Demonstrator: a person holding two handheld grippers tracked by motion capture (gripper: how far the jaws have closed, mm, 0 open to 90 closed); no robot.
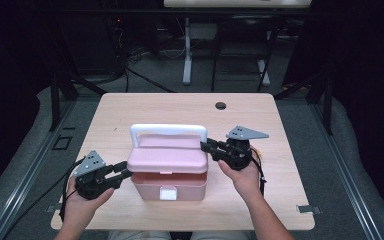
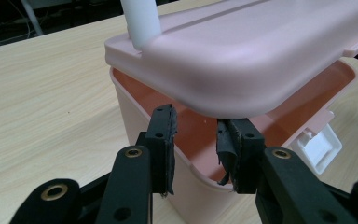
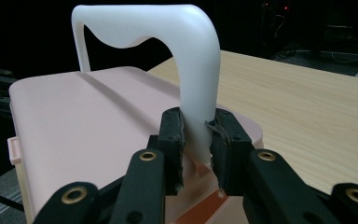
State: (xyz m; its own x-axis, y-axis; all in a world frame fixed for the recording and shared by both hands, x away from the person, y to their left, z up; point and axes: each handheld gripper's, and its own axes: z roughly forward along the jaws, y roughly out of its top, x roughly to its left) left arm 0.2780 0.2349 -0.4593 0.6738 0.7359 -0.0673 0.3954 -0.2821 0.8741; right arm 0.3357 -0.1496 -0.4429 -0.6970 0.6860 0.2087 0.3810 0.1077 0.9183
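A pink lunch box (image 1: 150, 186) stands in the middle of the table, its white latch (image 1: 168, 193) hanging loose at the front. Its lid (image 1: 167, 159) is raised off the base, front edge up, showing the orange-pink inside (image 2: 200, 135). A white handle (image 1: 167, 129) arches over the lid. My right gripper (image 1: 205, 146) comes in from the right and is shut on the handle's right leg (image 3: 198, 100). At the box's left end, my left gripper (image 1: 125, 174) has its jaws apart around the base's rim under the lid corner (image 2: 214, 100), with the pads (image 2: 165, 135) not pressing on it.
The light wooden table (image 1: 130, 107) has a round cable hole (image 1: 221, 105) near its far edge. Desk legs (image 1: 187, 50) and cables stand on the dark floor beyond. Black rails run along both sides of the table.
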